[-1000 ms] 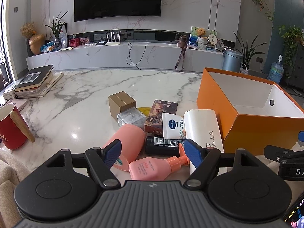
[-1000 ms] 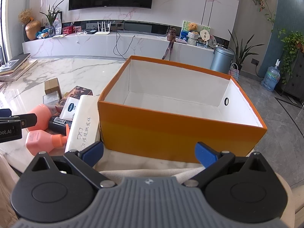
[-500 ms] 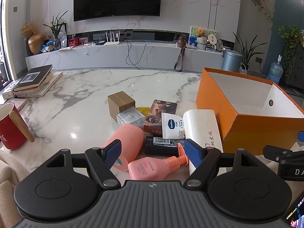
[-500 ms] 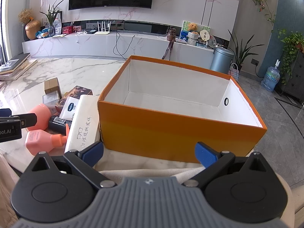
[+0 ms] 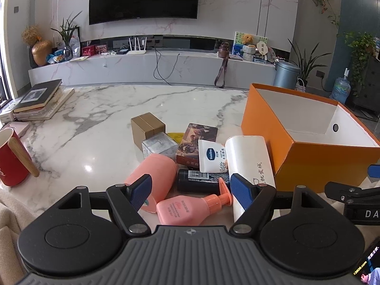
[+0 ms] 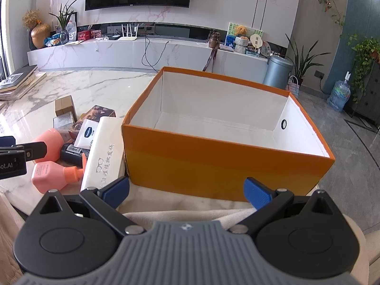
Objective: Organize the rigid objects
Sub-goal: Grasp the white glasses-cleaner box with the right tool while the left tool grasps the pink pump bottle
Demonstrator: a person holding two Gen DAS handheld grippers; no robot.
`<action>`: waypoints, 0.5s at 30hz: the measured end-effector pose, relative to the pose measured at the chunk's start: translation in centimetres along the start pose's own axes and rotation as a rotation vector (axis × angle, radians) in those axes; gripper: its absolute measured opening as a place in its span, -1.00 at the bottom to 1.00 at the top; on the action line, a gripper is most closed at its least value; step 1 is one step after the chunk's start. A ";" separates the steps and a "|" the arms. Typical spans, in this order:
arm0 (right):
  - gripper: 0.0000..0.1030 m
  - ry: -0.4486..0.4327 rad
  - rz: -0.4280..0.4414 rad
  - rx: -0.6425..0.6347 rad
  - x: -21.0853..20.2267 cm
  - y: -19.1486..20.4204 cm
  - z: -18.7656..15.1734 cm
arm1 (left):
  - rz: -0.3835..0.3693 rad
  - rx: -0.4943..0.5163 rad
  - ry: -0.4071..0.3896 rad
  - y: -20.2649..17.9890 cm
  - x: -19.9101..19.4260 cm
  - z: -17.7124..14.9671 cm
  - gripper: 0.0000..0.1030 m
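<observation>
Marble tabletop [image 5: 99,123]: clutter beside empty orange cardboard box [image 6: 228,156]. Left gripper [image 5: 190,190] jaws spread above pink pump bottle [image 5: 185,209]; right gripper [image 6: 186,191] wide, empty. Advise gripping the body squarely.

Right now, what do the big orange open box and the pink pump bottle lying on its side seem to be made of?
The big orange open box looks like cardboard: matte orange outside, white inside, thin straight walls, a punched hole. The pink pump bottle is probably plastic: smooth, opaque, slightly glossy, with a moulded pump head.
</observation>
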State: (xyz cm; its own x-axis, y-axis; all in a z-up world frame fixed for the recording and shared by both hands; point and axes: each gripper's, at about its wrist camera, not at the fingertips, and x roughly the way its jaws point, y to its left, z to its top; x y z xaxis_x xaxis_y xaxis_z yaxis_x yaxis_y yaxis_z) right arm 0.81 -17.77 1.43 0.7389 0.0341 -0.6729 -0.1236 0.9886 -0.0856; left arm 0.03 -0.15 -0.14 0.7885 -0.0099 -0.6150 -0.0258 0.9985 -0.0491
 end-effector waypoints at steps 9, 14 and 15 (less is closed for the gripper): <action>0.96 0.060 0.046 0.000 0.7 -0.2 0.5 | -0.051 -0.016 0.056 0.5 0.4 0.6 0.72; 0.63 0.117 0.123 -0.018 1.6 0.2 1.6 | -0.131 -0.034 0.140 1.0 1.1 1.5 0.60; 0.61 0.133 0.139 -0.019 1.7 0.3 1.8 | -0.155 -0.015 0.168 0.9 1.4 1.8 0.57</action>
State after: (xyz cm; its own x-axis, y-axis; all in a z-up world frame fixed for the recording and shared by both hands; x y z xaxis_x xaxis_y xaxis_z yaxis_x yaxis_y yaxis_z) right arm 3.25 -17.20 1.59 0.6197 0.1489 -0.7706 -0.2318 0.9728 0.0016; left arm 2.20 0.86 0.34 0.6701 -0.1737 -0.7217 0.0775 0.9833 -0.1647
